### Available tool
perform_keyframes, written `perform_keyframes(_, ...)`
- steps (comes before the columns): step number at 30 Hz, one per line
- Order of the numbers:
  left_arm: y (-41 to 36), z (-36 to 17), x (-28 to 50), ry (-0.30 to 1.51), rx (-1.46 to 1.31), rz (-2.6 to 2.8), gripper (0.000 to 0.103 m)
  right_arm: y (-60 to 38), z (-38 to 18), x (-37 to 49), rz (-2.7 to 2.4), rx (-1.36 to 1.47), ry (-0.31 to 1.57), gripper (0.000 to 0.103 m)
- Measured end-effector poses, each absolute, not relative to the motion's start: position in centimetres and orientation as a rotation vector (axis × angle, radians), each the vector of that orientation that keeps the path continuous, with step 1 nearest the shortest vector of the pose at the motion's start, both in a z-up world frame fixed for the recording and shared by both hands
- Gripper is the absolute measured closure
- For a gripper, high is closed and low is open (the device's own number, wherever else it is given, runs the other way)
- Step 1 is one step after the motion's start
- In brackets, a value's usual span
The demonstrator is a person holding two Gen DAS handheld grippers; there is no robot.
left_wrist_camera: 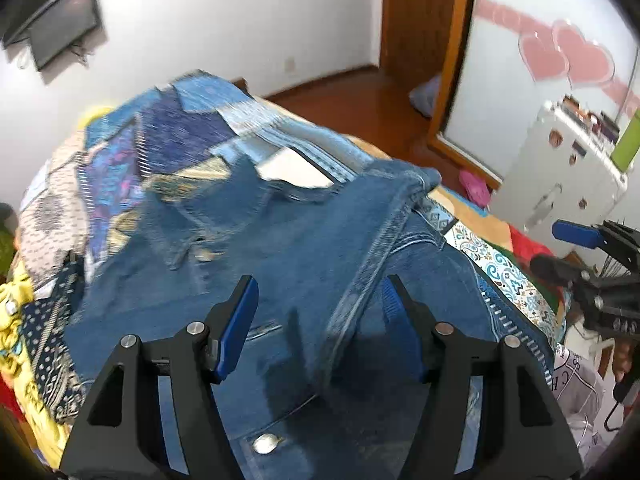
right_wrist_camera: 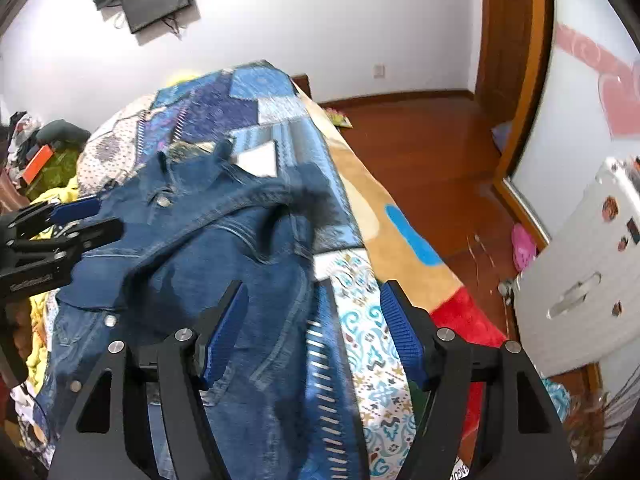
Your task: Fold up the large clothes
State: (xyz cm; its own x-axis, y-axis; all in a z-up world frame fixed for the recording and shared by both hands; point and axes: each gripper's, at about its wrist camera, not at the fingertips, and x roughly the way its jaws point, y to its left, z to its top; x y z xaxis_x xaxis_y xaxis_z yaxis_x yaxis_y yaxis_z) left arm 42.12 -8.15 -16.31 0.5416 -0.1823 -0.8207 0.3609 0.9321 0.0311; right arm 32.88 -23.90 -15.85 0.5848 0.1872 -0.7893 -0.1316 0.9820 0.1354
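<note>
Left wrist view: the left gripper (left_wrist_camera: 318, 300) hangs over the denim jacket (left_wrist_camera: 288, 264) with its blue-padded fingers (left_wrist_camera: 240, 320) spread wide apart and nothing between them but the fabric lying below. A stitched seam band of the jacket runs up between the two fingers toward a raised fold. A metal button (left_wrist_camera: 266, 443) shows close to the camera, and another sits farther up by the collar. The jacket lies rumpled on a blue patchwork quilt (left_wrist_camera: 188, 120) that covers the bed. At the right edge the right gripper (left_wrist_camera: 576, 236) comes into sight beside a white patterned cloth (left_wrist_camera: 504, 276). Farther off stand a white cabinet (left_wrist_camera: 560, 184), a wooden floor (left_wrist_camera: 360, 104), and a dark wall screen (left_wrist_camera: 60, 28).

In the right wrist view the right gripper (right_wrist_camera: 312, 300) also stands wide apart, holding nothing, above the jacket's (right_wrist_camera: 224, 248) right edge, where the denim meets the white patterned cloth (right_wrist_camera: 372, 344). The jacket is bunched, with a thick fold ridge crossing its middle. The left gripper (right_wrist_camera: 86, 216) reaches in from the left, just at the jacket's collar side; whether it touches the cloth cannot be told. Beyond lie the quilt (right_wrist_camera: 248, 100), a tan blanket (right_wrist_camera: 384, 240) along the bed's edge, the floor (right_wrist_camera: 420, 140) and the screen (right_wrist_camera: 152, 0) on the white wall
</note>
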Motion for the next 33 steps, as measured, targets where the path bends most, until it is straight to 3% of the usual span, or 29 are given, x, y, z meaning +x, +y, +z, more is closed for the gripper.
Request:
perform_keyframes(15,-13.8,-23.1,50.0,1.068,0.260,-0.286,0.041,-23.5,-22.4,33.8,0.209,0.063,1.071,0.038)
perform_keyframes(18,-13.7,-22.6,50.9,1.025,0.259,-0.251,0.063,-23.3,-22.5,33.4,0.203,0.037,1.060,0.037)
perform_keyframes(21,-13.1,-21.3,51.2,0.953,0.277,-0.222,0.091,-23.0,-22.5,33.1,0.203,-0.001,1.058,0.036)
perform_keyframes(33,-1.2,-8.7,46.8,0.632,0.178,-0.076,0.097,-21.7,-20.3,33.1,0.188,-0.069,1.056,0.036)
